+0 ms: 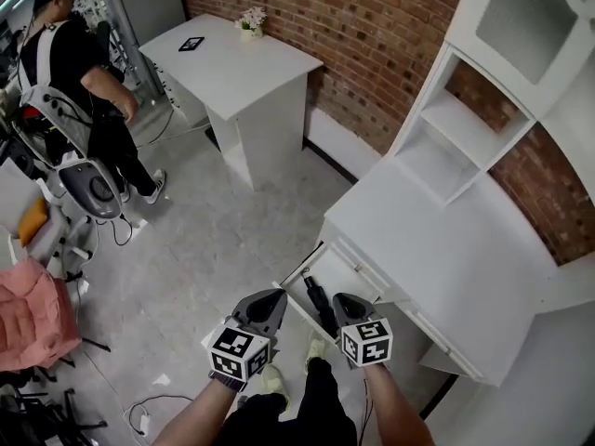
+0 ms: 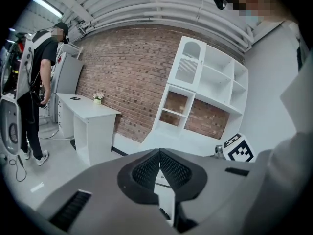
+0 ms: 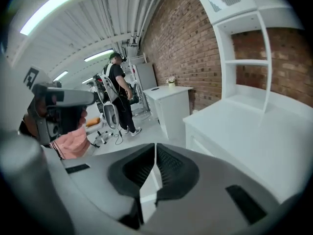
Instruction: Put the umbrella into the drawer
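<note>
Black umbrella (image 1: 318, 297) in white drawer (image 1: 342, 272); white counter (image 1: 446, 249); red-brown brick wall (image 1: 372, 35) (pale mortar lines); light grey floor (image 1: 204, 240).

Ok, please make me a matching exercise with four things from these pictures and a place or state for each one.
1. black folded umbrella
2. small pot of pale flowers
3. pink cloth
4. right gripper

A. shut, empty
B. on the far white table
C. in the open drawer
D. at the head view's left edge

Pairs: 1-C, 2-B, 3-D, 4-A
</note>
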`<state>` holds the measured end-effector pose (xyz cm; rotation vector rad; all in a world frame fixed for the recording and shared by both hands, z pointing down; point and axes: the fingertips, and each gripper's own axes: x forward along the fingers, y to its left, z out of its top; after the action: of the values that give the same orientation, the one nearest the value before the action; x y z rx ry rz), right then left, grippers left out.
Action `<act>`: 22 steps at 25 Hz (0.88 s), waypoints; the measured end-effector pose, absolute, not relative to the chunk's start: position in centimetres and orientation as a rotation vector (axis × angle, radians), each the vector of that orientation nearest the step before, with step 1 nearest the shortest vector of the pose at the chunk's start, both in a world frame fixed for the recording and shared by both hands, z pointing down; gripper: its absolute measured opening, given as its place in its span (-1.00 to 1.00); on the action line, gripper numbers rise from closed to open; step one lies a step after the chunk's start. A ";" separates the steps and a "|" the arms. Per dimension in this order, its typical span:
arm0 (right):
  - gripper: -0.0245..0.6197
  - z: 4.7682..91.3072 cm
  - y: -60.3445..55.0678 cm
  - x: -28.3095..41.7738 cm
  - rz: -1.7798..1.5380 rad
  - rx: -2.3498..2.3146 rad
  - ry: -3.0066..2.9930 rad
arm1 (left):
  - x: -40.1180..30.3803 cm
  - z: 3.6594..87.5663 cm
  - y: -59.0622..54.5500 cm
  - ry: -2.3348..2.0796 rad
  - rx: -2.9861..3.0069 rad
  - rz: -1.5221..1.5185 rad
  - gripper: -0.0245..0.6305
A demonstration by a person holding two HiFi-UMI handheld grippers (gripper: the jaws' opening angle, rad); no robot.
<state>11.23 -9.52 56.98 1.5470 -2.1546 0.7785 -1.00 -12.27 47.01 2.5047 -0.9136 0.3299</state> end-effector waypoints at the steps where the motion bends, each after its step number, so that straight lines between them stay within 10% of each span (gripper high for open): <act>1: -0.89 55.4 -9.4 11.0 0.769 1.558 -2.169 | -1.2 46.3 -12.1 -0.912 2.501 0.333 -0.91; 22: -0.90 29.5 -7.8 9.2 0.364 1.780 -2.413 | -4.5 27.9 -9.0 -0.965 2.625 0.132 -0.91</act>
<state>9.15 -7.81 29.49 1.7804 -2.4126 0.3642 -4.54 -8.96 27.88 2.6245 -0.9655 0.1318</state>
